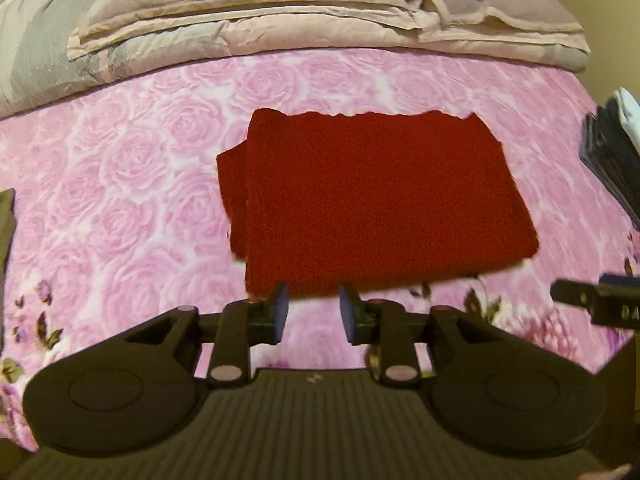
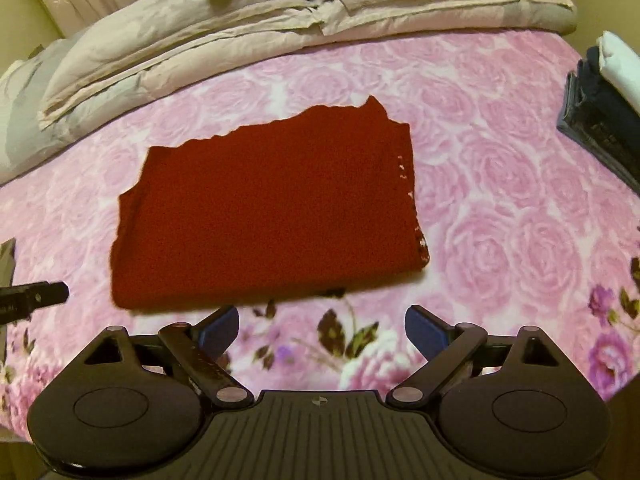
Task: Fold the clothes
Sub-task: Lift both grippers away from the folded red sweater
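The red garment (image 1: 372,200) lies folded into a flat rectangle mid-frame on the pink rose bedspread (image 1: 132,168), apparently finished, with the left claw (image 1: 314,310) and right claw (image 2: 322,334) both spread and empty.

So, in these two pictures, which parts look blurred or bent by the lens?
Left wrist view: the bed cover bows at the edges, and the right gripper is smeared. Right wrist view: the same bowing; the red cloth has soft, fuzzy edges, and the folded pile is stretched.
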Available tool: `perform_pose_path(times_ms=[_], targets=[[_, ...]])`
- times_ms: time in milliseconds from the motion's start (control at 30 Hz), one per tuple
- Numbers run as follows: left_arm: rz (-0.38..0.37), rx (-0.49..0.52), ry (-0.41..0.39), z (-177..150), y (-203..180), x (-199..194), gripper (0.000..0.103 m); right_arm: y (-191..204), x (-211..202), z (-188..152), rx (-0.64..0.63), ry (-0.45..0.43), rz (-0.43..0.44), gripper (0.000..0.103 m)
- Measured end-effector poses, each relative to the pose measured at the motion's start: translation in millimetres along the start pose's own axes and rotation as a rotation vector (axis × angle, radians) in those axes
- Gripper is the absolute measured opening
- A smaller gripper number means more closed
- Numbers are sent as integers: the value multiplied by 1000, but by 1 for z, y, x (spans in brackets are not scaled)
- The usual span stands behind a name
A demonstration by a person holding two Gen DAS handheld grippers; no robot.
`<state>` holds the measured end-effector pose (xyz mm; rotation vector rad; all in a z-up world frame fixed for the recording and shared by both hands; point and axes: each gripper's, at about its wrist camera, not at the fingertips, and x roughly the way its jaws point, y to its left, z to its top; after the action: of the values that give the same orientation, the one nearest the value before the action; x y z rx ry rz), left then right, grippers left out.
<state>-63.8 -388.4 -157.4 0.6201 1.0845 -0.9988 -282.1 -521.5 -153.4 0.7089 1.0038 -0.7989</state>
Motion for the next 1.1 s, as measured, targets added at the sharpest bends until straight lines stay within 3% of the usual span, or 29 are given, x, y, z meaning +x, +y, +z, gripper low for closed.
perform_pose_path(times_ms=[400, 833, 1100], targets=[[45, -72, -114, -9, -13, -93, 33, 14, -72, -5, -105, -55, 13, 93], [75, -97, -150, -80, -85, -144, 34, -36, -126, -70, -147, -46, 46, 93], [110, -141, -177, -119, -108, -165, 36, -51, -149, -93, -214, -75, 61, 93]])
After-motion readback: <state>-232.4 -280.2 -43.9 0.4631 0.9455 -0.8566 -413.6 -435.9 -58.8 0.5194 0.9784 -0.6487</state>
